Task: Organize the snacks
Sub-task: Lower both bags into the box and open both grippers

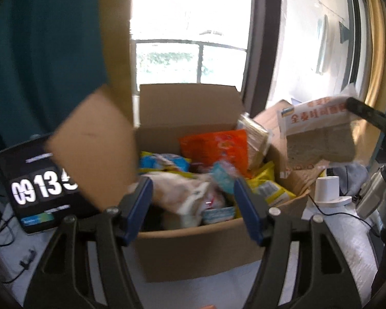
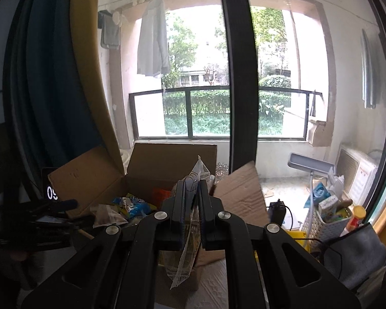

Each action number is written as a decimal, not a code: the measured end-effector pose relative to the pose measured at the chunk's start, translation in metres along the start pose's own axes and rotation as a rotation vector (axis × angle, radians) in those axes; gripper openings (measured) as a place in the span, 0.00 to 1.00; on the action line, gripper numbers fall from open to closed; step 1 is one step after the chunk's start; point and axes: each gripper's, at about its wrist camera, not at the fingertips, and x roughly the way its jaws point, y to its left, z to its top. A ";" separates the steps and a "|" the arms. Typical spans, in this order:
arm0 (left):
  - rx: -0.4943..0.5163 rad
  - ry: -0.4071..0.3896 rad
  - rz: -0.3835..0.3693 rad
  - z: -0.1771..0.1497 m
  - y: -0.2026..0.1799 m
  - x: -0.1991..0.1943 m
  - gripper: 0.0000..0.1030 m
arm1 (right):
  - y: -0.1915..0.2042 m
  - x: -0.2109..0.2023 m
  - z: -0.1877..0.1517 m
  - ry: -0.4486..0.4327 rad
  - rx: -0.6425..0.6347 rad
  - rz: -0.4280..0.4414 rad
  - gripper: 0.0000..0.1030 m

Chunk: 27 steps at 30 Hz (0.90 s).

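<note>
An open cardboard box (image 1: 193, 252) sits in front of me, filled with several snack bags: an orange bag (image 1: 216, 146), a yellow bag (image 1: 270, 188), a blue bag (image 1: 164, 162) and a pale packet (image 1: 177, 193). My left gripper (image 1: 193, 193) hangs open over the box's near side, its blue pads touching nothing. To the right of the box, a clear pack of sliced bread (image 1: 321, 134) with red lettering is held up in the air. My right gripper (image 2: 191, 188) is shut on the bread pack's plastic edge (image 2: 190, 244).
A tablet showing a clock (image 1: 38, 188) leans left of the box. A white roll on a stand (image 1: 326, 188) and a metal flask (image 1: 373, 193) stand to its right. A white basket (image 2: 319, 229) holding packets and a grey cloth (image 2: 355, 255) lie further right. A window is behind.
</note>
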 end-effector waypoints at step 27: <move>-0.106 -0.079 0.126 -0.041 0.129 -0.027 0.65 | 0.077 0.218 -0.005 0.270 0.014 -0.127 0.12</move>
